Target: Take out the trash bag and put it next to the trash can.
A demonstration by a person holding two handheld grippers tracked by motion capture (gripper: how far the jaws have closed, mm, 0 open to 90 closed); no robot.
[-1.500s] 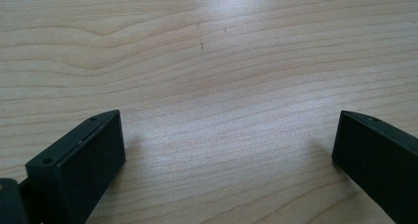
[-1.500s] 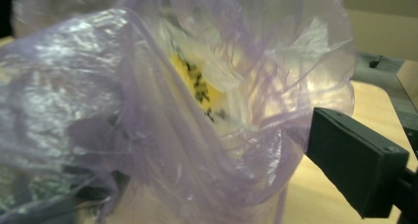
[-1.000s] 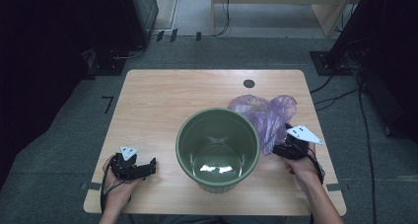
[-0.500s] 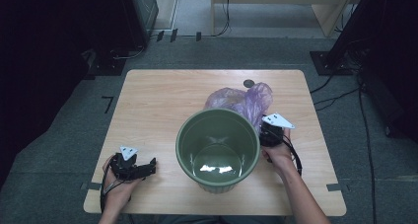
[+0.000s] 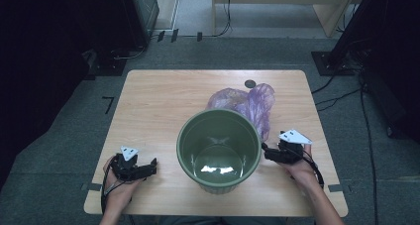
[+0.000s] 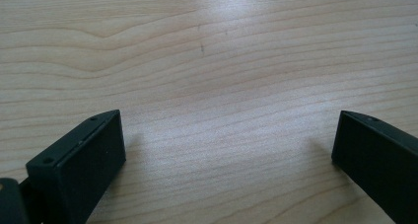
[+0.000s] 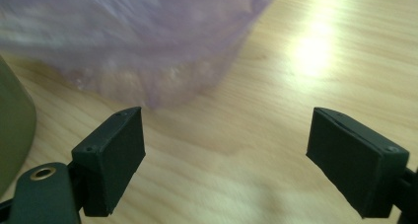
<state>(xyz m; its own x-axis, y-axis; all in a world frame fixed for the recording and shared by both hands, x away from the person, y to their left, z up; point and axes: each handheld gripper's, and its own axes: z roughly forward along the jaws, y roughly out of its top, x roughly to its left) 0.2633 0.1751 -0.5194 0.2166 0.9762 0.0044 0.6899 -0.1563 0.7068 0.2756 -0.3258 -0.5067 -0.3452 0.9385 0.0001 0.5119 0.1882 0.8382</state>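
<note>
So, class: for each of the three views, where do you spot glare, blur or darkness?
High view: the room around the table is dark, and light glints inside the green bin. Left gripper view: soft glare on the wood at the top. Right gripper view: the purple bag is blurred, with a bright hotspot on the wood to its right.

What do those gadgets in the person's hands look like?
Each hand holds a small black device. The left gripper and right gripper each carry a pale grey three-cornered plate on top and trail a black cable. Their jaws are flat, black, blocky pads with small screw holes. No sleeves are visible on the forearms.
</note>
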